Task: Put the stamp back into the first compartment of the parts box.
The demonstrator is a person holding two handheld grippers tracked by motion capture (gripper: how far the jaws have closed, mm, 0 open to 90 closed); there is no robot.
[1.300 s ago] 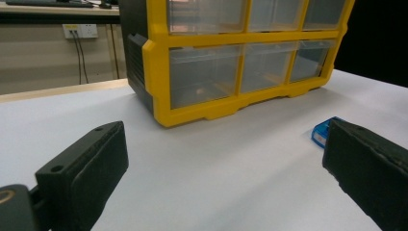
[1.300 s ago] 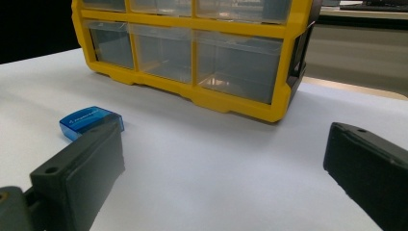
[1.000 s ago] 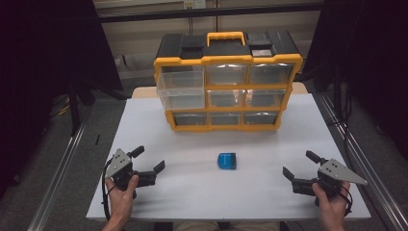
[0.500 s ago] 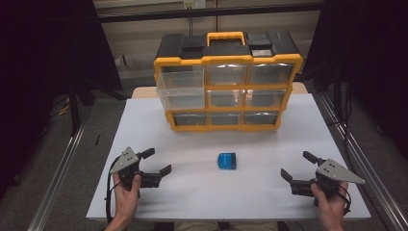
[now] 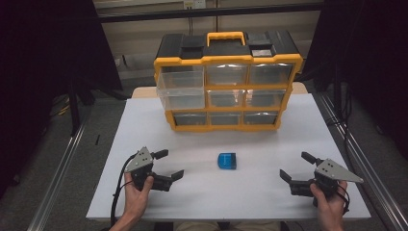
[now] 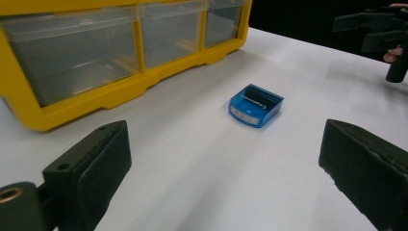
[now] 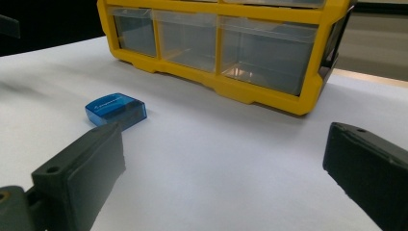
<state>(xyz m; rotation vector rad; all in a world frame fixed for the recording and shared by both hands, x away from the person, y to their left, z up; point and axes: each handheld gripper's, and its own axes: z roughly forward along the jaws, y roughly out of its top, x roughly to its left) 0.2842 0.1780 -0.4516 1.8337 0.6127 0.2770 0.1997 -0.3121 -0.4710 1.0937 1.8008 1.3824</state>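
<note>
Creeping inward over the last second, the left gripper now sits nearer the blue case, jaws apart and empty, likely lining up a grab. At four o'clock, the right gripper waits, also spread. Beyond, at twelve, stands the yellow drawer cabinet, its upper-left drawer pulled out.

room: pretty dim, black curtains both sides | floor: grey, metal rails along it | bench: white top | back: beige wall

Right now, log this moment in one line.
left gripper: open | right gripper: open | blue box: on table, untouched | organizer: one drawer out
</note>
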